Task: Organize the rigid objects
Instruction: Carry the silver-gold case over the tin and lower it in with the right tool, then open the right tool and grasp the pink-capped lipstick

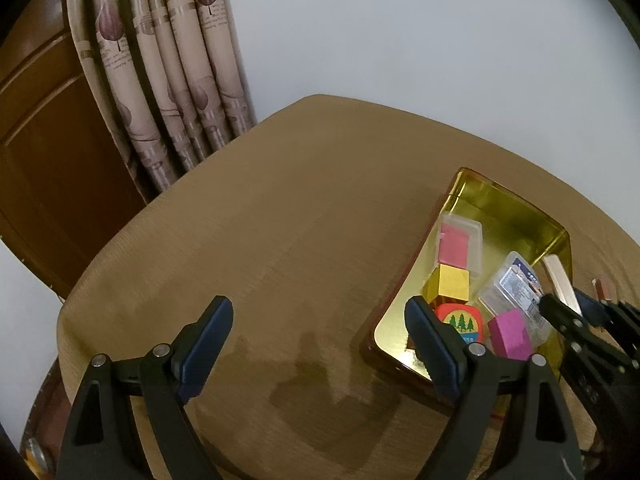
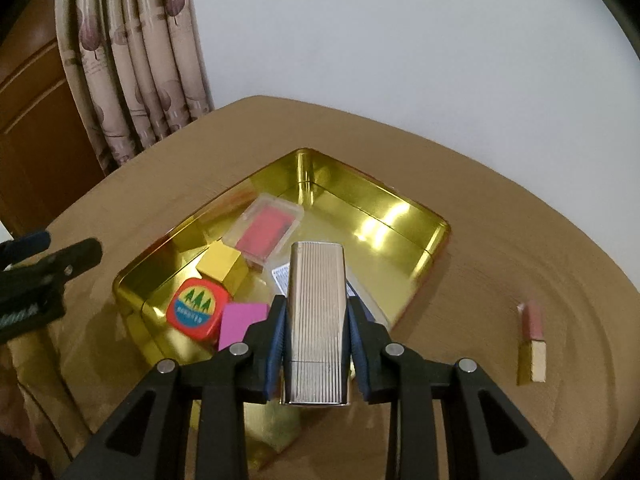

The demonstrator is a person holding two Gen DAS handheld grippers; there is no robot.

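On the left camera my left gripper [image 1: 320, 344] gapes empty over the table [image 1: 280, 220] beside the tin [image 1: 516, 200]. On the right camera my right gripper [image 2: 316, 316] clamps the silver case [image 2: 316, 304] above the tin; dropped, it may jam on the blocks.

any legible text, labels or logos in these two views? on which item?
No text can be read.
Red tin: three green trees logo; the line of characters below is too blurred.
Clear plastic case: blue printed label, too small to read.
Curtain: printed script, unreadable.
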